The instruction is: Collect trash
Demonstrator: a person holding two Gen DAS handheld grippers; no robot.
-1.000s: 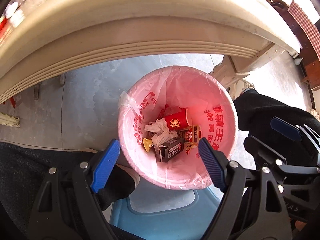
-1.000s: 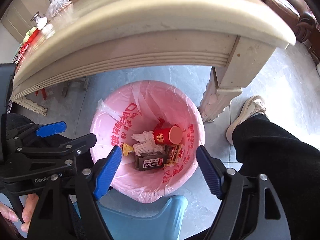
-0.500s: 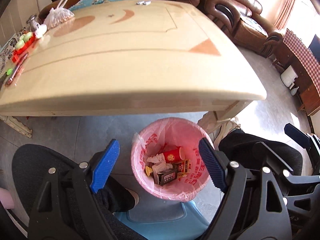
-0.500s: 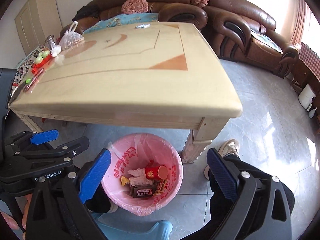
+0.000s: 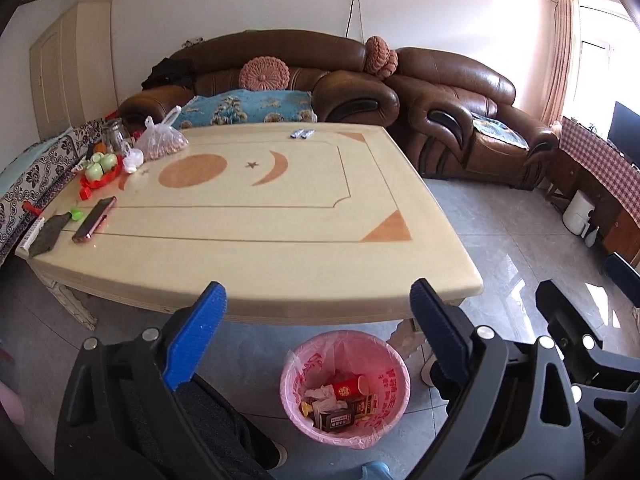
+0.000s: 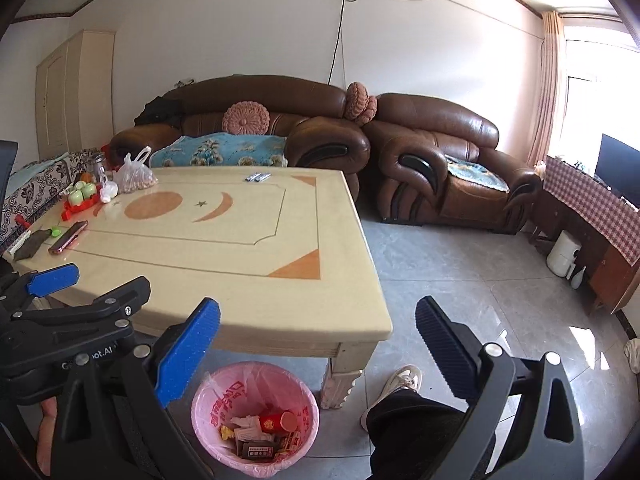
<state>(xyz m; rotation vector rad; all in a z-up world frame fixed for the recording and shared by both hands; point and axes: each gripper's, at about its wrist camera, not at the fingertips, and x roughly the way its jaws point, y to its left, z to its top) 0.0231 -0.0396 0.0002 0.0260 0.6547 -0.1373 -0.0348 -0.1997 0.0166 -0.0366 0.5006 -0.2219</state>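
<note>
**Both tongs held wide above the bench edge, trash bin on the floor below**

Left wrist view: the left tongs (image 5: 316, 320) stand wide apart, nothing between the blue pads (image 5: 196, 336). Beyond them lies the cream bench (image 5: 280, 232), inlaid with an orange disc, a crescent and a small star. On the floor below the near bench edge stands the pink-lined trash bin (image 5: 394, 364), beside a carved bench leg. Inside it lie a red paper cup (image 5: 350, 389), crumpled white paper (image 5: 320, 394) and a dark small box (image 5: 336, 419), among other wrappers. At the lower right edge, part of the other tool is visible.

Right wrist view: the right tongs (image 6: 318, 344) are likewise spread wide and hold nothing. The same bin (image 6: 208, 396) appears low in the frame, between the two fingers and nearer the left one. A person's leg in dark trousers with a pale shoe (image 6: 402, 380) rests on the grey tiled floor (image 6: 460, 276), right of the bin.

Bench contents, far-left end: a phone (image 5: 95, 219), a plastic bag of nuts (image 5: 162, 142), green cups on a red tray (image 5: 100, 168). Two small silver objects (image 5: 303, 133) lie at the far edge; what they are cannot be told. Brown leather sofas (image 5: 460, 120) line the wall behind.
</note>
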